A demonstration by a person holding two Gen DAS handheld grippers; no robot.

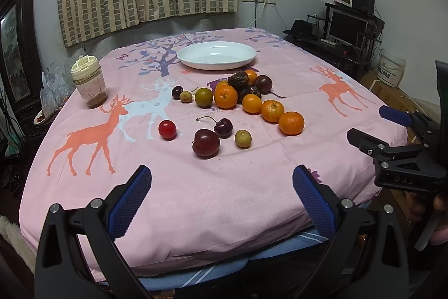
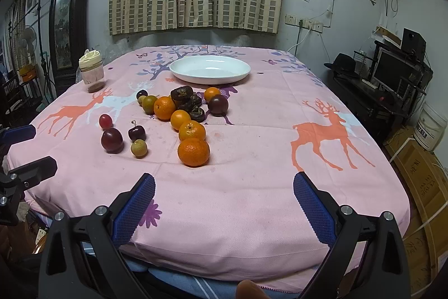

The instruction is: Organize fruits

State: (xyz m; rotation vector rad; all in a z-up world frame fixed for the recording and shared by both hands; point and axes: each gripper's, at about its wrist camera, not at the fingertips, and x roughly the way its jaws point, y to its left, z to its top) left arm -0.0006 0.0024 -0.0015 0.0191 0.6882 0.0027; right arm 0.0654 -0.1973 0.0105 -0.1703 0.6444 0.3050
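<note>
Both grippers, left gripper (image 1: pixel 222 198) and right gripper (image 2: pixel 224 201), hover spread wide and empty; loose fruit lies before the bare white oval ceramic plate (image 1: pixel 217 54). Nothing is sorted; likely next, grasp the nearest round orange tangerine (image 2: pixel 193 152).

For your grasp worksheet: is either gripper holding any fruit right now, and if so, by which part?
Nothing is held. The left gripper and the right gripper are both open over the pink tablecloth, short of the fruit.

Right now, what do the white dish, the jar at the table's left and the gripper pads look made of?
White dish: likely glazed ceramic; glossy with light glints, though melamine is possible. Jar: clear body, glass or plastic, with a matte cream plastic-looking lid. Pads: blue, textured with a fine dot pattern, probably rubber.
</note>
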